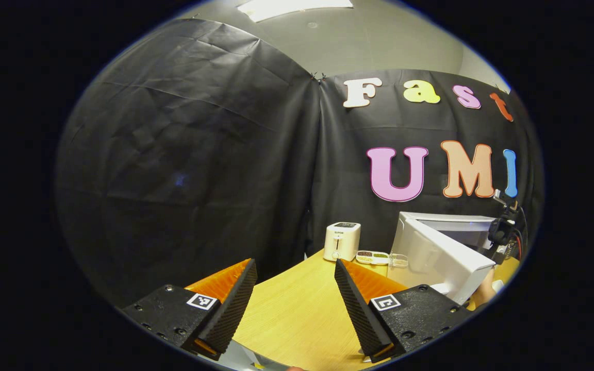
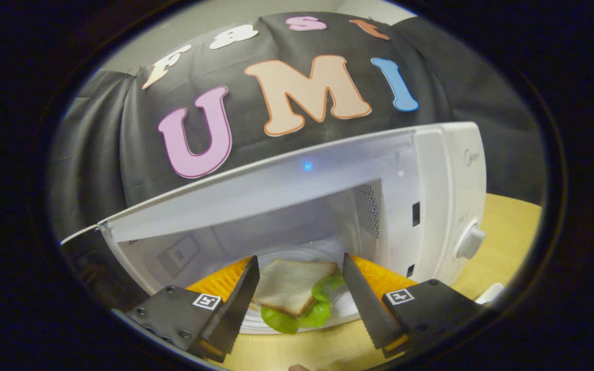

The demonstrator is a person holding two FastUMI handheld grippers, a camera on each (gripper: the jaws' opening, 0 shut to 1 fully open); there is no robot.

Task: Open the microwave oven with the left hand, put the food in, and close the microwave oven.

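The sandwich (image 2: 292, 285) — a slice of pale bread with green lettuce curling out at its near and right edges — lies on a white plate (image 2: 346, 305) at the mouth of the microwave oven (image 2: 431, 196), the plate's near rim hanging out over the wooden tabletop (image 2: 503, 242); the oven's cavity stands open, its grey-white walls and a perforated vent on the right wall in plain sight, with a round knob (image 2: 469, 241) on the control panel to the right; in the right gripper view the right tool (image 2: 301, 288) sits low before the opening, its two black ribbed fingers spread wide on either side of the sandwich and touching neither bread nor plate, so it is open and holds nothing; in the left gripper view the left tool (image 1: 295, 291) hangs over bare tabletop (image 1: 297, 309) well off to the side, its fingers likewise parted and empty — open; from there the oven's white door (image 1: 439, 257) shows swung outward on the right, with the oven body behind it; near the door's left edge a small tray (image 1: 373, 257) of dark and green bits lies on the tabletop, and just left of that a small white toaster (image 1: 342, 241) stands upright against the black cloth wall (image 1: 188, 154).
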